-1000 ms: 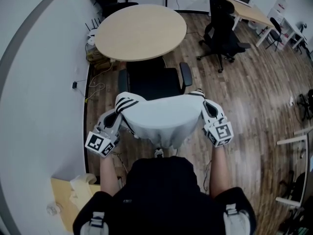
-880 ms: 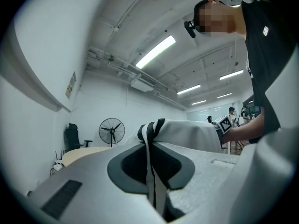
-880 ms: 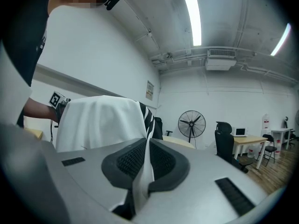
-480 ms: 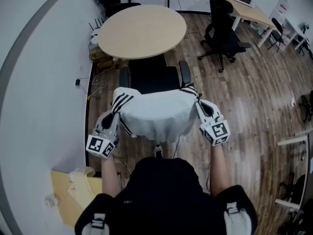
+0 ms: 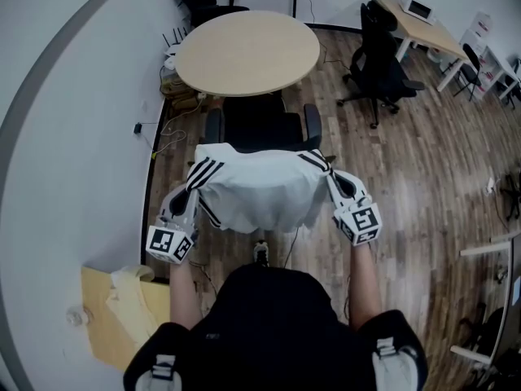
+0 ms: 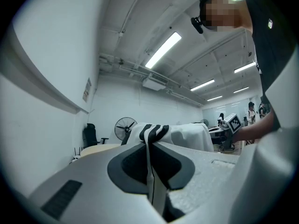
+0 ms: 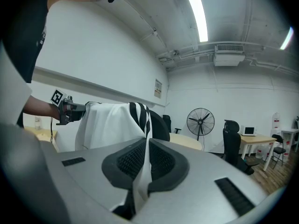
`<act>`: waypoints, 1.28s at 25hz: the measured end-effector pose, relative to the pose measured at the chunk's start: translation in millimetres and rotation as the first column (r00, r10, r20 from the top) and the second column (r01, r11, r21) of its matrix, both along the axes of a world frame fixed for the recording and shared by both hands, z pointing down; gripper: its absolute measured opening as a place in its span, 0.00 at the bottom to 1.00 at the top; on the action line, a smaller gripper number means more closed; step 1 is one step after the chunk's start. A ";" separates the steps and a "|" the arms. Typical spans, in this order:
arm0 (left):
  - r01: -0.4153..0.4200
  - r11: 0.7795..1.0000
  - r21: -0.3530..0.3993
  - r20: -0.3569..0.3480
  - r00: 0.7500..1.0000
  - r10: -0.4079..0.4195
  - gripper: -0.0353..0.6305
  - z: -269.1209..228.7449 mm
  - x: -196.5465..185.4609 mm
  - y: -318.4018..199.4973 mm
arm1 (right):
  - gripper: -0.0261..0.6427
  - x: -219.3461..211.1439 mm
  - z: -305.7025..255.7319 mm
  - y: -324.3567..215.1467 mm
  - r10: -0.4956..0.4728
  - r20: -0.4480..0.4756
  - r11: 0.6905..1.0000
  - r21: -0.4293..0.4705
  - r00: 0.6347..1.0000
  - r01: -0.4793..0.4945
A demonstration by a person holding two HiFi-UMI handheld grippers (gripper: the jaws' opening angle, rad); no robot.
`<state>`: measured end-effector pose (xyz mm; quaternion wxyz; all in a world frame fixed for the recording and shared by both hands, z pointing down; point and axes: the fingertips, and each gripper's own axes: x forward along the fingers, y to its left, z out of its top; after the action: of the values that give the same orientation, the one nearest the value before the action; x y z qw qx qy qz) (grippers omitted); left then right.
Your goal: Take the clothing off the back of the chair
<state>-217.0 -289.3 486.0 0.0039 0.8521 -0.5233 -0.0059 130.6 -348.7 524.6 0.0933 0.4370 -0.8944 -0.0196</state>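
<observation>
A white shirt (image 5: 259, 190) with black shoulder stripes hangs spread between my two grippers, over the back of a black office chair (image 5: 260, 127). My left gripper (image 5: 190, 192) is shut on the shirt's left striped shoulder (image 6: 150, 133). My right gripper (image 5: 329, 177) is shut on the right striped shoulder (image 7: 142, 120). In both gripper views the cloth is pinched flat between the dark pads (image 6: 128, 164). The shirt's lower hem hangs loose toward me, and whether it still touches the chair back I cannot tell.
A round wooden table (image 5: 247, 51) stands just beyond the chair. The white wall (image 5: 73, 137) runs along the left, with cables on the floor by it. Another black chair (image 5: 381, 63) and a desk (image 5: 423, 19) stand at the far right. A fan (image 7: 201, 120) stands at the back.
Both grippers have drawn the shirt back toward me and slightly up. More of the chair's seat and back now shows beyond the cloth.
</observation>
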 end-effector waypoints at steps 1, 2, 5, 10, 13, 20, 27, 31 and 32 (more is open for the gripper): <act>0.005 1.000 -0.004 -0.001 1.000 -0.005 0.07 1.6 -1.3 2.5 | 0.04 -1.2 0.1 1.6 0.000 0.002 1.000 0.003 1.000 0.000; 0.010 1.000 -0.007 -0.003 1.000 -0.010 0.07 3.1 -2.2 4.5 | 0.04 -2.2 -0.4 2.9 0.001 0.003 1.000 0.006 1.000 -0.001; 0.026 1.000 -0.003 -0.013 1.000 -0.026 0.07 2.6 -1.5 8.4 | 0.04 -3.0 0.9 7.2 -0.016 0.005 1.000 0.008 1.000 0.016; 0.045 0.999 -0.003 -0.032 0.998 -0.046 0.07 1.6 4.0 16.0 | 0.04 6.0 7.9 17.9 -0.015 -0.024 1.000 -0.022 1.000 0.014; 0.055 0.998 -0.008 -0.038 0.998 -0.056 0.07 2.5 2.2 20.0 | 0.04 9.1 20.2 25.2 -0.015 -0.041 0.998 -0.059 0.999 0.012; 0.075 0.997 -0.027 -0.045 0.996 -0.076 0.07 7.7 -2.7 31.7 | 0.04 5.7 21.5 42.0 -0.024 -0.038 0.999 -0.044 0.999 0.022; 0.088 0.996 -0.031 -0.058 0.994 -0.090 0.07 10.7 -5.6 45.3 | 0.04 12.6 25.5 59.5 0.001 -0.050 0.998 -0.062 0.999 -0.004; 0.096 0.995 -0.038 -0.061 0.993 -0.098 0.07 15.6 -4.6 55.2 | 0.04 18.4 30.1 71.5 0.011 -0.056 0.998 -0.066 0.998 -0.015; 0.097 0.994 -0.041 -0.062 0.993 -0.099 0.07 17.8 -4.5 58.0 | 0.04 18.8 31.0 74.7 0.014 -0.055 0.998 -0.067 0.998 -0.017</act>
<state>-221.5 -231.3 503.8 0.0366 0.8246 -0.5640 -0.0235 149.5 -274.0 555.6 0.1325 0.4398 -0.8883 -0.0007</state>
